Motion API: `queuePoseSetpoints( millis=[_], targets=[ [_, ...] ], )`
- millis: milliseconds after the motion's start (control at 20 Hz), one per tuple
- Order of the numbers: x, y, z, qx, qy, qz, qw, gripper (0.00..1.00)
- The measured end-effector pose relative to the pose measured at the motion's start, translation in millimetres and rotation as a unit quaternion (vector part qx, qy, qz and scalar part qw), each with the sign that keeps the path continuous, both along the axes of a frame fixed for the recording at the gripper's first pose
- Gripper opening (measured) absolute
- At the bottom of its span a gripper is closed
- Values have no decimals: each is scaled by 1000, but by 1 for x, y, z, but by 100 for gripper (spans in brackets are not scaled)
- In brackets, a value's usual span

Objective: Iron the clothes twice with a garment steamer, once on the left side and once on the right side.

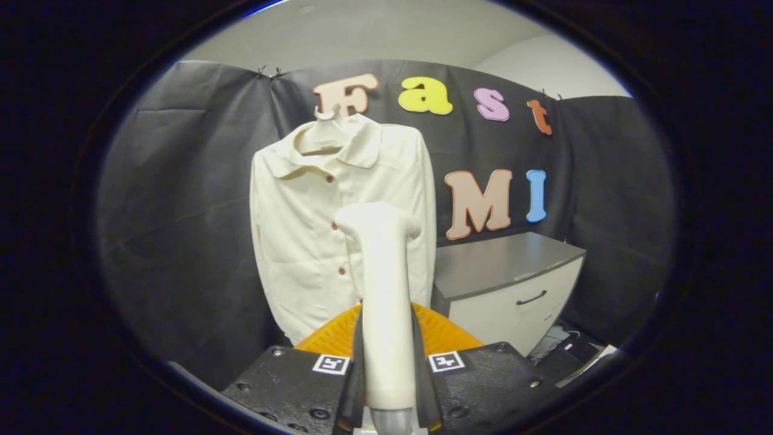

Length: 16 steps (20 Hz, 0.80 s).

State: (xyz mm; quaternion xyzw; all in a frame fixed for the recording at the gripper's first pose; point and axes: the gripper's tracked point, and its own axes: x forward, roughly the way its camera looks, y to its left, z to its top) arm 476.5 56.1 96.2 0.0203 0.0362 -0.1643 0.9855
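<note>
The gripper (pixel 386 362) sits at the bottom centre of the frame, its 2 fingers (pixel 358 362) drawn in close on either side of the garment steamer (pixel 383 290) and pressing its handle from left and right, so the steamer is held firmly between them. The steamer is a smooth, cream-white wand. Its long axis runs nearly straight up the middle of the frame, away from the fingers, with a slight lean to the left at the top. The handle is a plain, slightly tapering column, and it ends in a wider, rounded head at centre frame; the head points toward the shirt beyond. A greyish stub shows at the handle's lower end, at the very bottom of the frame.

Just behind the handle, low in the frame, lies an orange ribbed object (pixel 444 335); what it is I cannot tell.

Beyond the steamer head hangs the shirt (pixel 302 229), cream-white with a collar and a row of small brown buttons down its front. It hangs on a pale hanger (pixel 326 130) in the upper centre, against the black cloth wall. The steamer head overlaps the shirt's right half in the picture; whether it touches the fabric I cannot tell.

To the right of the shirt, in the lower right of the frame, stands a cabinet (pixel 513 290) with a grey top, a white front and 1 dark handle.
</note>
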Motion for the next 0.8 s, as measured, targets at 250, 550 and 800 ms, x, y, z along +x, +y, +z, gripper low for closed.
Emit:
queuePoseSetpoints(
  millis=[250, 550, 800],
  targets=[
    [30, 63, 10, -11, -11, 63, 998, 33],
    [69, 91, 14, 17, -16, 90, 996, 33],
    [104, 99, 30, 9, -19, 100, 995, 33]
  ],
)
